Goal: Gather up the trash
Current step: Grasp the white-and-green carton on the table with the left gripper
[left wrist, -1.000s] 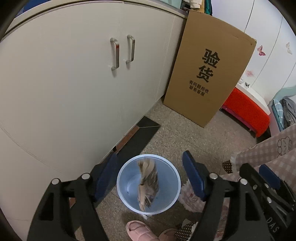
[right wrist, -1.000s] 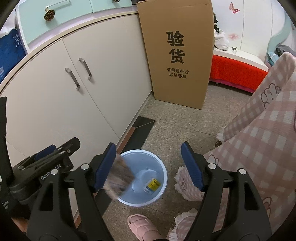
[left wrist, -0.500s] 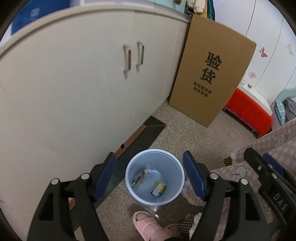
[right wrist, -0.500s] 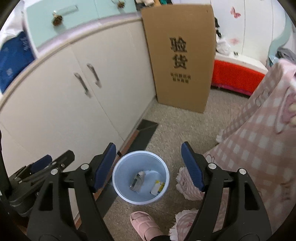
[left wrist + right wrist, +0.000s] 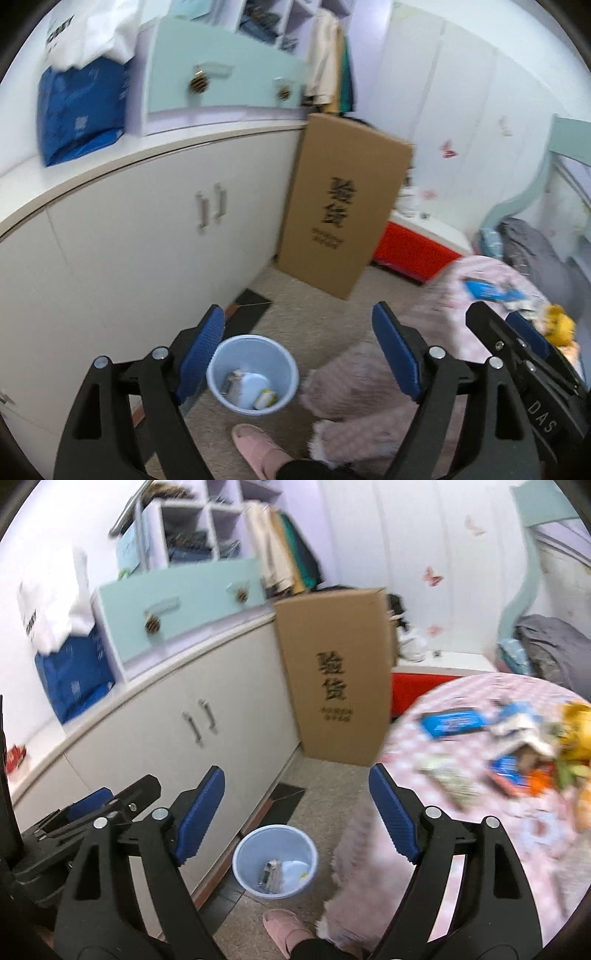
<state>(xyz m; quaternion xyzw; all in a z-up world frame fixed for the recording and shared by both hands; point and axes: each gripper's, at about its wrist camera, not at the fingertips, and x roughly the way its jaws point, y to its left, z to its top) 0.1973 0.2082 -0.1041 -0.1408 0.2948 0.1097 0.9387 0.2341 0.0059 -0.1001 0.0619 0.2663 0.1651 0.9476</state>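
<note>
Trash [image 5: 251, 391] lies in a round, smooth blue plastic bin [image 5: 221, 373]; both grippers' ribbed fingers [image 5: 201, 345] have just spread, empty.

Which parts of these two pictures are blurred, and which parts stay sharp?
Left wrist view: the left gripper is sharp, but the cardboard box and cabinet handles are smeared by motion. Right wrist view: the right gripper is crisp, the blue bin fairly clear, while the litter on the pink checked cloth is badly blurred. Both views bend straight edges, as fisheye lenses do.

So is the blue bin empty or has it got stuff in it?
Not empty. The blue bin stands upright on the floor with a few pieces of trash at its bottom; it is far from full.
</note>
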